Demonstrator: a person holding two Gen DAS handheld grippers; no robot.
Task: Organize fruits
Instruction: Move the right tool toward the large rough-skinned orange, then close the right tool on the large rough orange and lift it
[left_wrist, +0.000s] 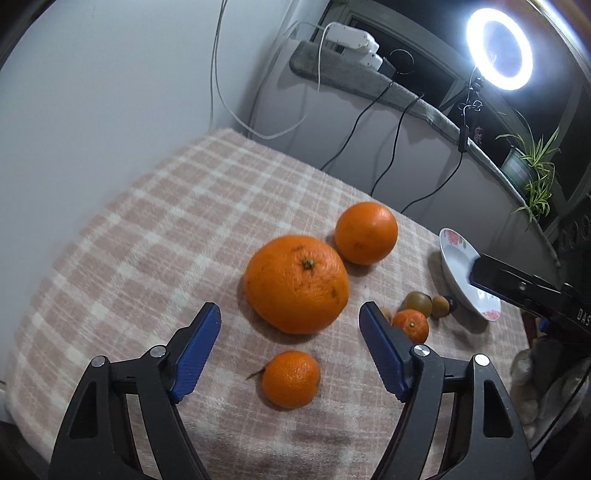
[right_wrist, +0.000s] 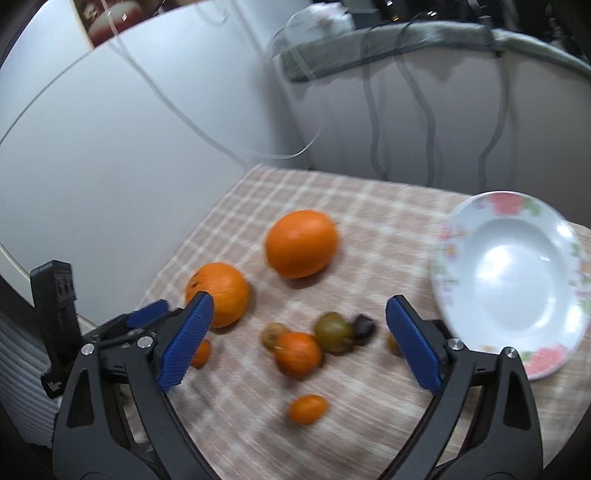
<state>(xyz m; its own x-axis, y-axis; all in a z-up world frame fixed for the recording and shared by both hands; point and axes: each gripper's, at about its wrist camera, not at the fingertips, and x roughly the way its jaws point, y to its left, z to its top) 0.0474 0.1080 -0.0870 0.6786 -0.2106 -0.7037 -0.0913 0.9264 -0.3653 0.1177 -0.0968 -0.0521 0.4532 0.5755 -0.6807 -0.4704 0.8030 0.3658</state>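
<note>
A home: plaid blanket (left_wrist: 177, 221) on table; potted plant (left_wrist: 532, 173); ring light (left_wrist: 498, 48).

Two big oranges (left_wrist: 296, 283) (left_wrist: 366, 233) lie almost touching. Small mandarins (left_wrist: 291, 379) (left_wrist: 410, 325) and brownish-green fruits (left_wrist: 417, 303) lie near them. The floral plate (right_wrist: 509, 280) sits beyond, bare.

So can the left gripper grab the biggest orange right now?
Probably yes. The left gripper is open, its blue fingers spread on either side of the biggest orange, with nothing between them.

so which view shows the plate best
The right wrist view: the floral plate shows nearly whole, face-on and empty, though slightly blurred. The left wrist view shows it small, at an angle, partly hidden by the right gripper.
</note>
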